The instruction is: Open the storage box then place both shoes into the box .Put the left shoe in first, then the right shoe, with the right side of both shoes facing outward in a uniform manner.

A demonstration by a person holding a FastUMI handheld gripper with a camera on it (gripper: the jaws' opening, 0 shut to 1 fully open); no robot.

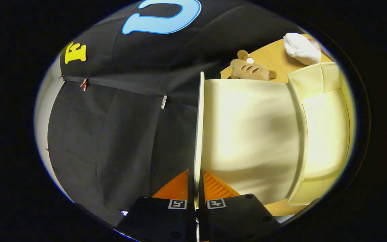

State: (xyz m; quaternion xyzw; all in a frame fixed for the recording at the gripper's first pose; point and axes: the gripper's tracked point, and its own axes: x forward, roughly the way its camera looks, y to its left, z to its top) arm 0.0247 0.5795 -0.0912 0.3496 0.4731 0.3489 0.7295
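Gripper view: hand-held gripper (196, 188) pinching the raised lid (199, 134) edge of the cream storage box (321, 134).

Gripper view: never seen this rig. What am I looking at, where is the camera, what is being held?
There is no robot arm here: a person carries a hand-held two-finger gripper, and the camera rides on it, looking forward along its orange fingers. The wide lens bends everything. The fingers are closed on the thin edge of the cream storage box lid, seen edge-on, one finger on each side, so the lid is being swung open. Beside it is the cream storage box itself, standing on a wooden table. Beyond the box lie a brown plush toy and a white bundle, possibly cloth. The black cloth behind is the booth's wall.
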